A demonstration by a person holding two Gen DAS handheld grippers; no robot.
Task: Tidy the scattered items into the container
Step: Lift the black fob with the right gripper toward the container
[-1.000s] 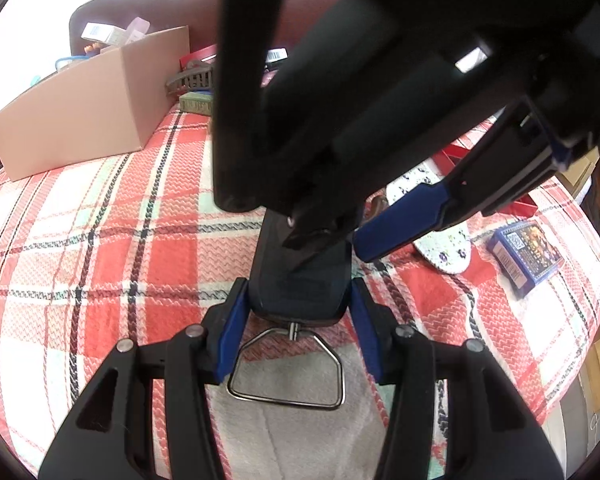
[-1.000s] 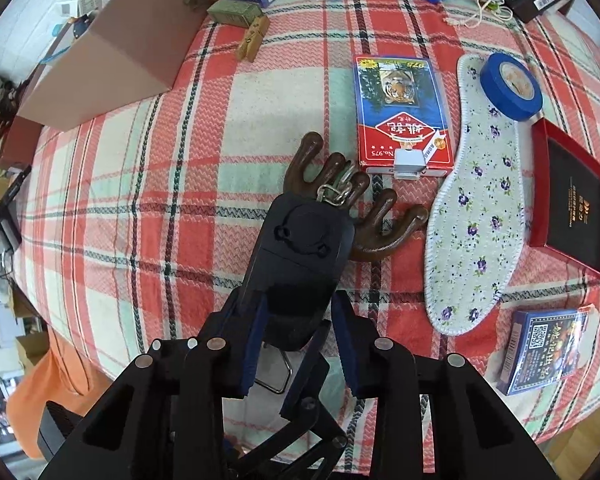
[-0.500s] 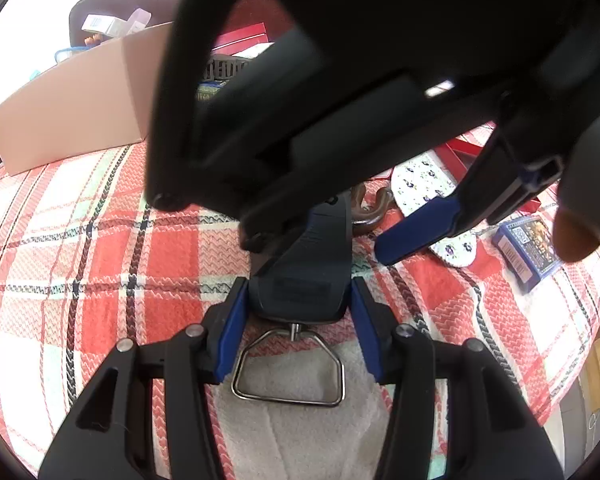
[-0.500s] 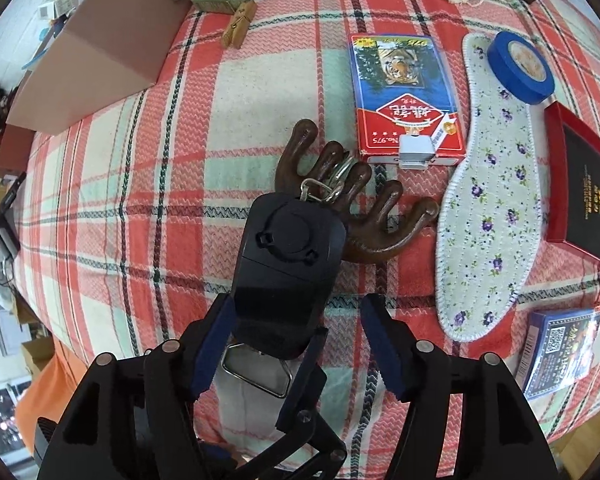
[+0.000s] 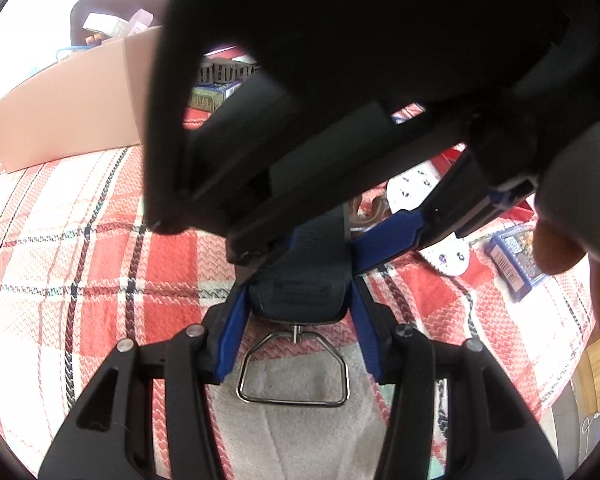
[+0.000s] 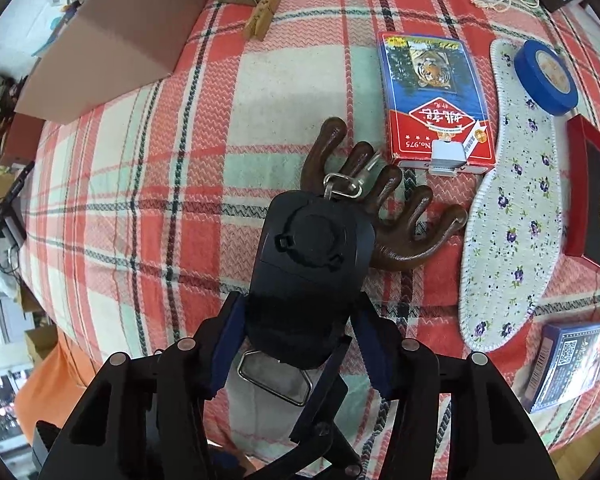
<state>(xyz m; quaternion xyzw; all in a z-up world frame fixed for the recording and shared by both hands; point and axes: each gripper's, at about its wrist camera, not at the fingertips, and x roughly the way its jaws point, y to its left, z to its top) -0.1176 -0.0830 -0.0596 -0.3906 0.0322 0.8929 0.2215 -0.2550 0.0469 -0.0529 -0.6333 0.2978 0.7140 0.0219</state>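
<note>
A plaid-covered worktop (image 6: 148,184) is seen, with a cardboard box (image 6: 112,40) at its far left edge. A black luggage scale (image 6: 308,264) is held above the cloth, gripped at its near end by the left gripper (image 5: 296,312). The jaws of the right gripper (image 6: 296,344) are closing around the same scale, having been shut a second ago and then wider. A handover seems in hand; next, carriage to the box is called for.

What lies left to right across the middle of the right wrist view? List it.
cardboard box → black device → brown antler-shaped piece → floral insole → red-edged black box
</note>
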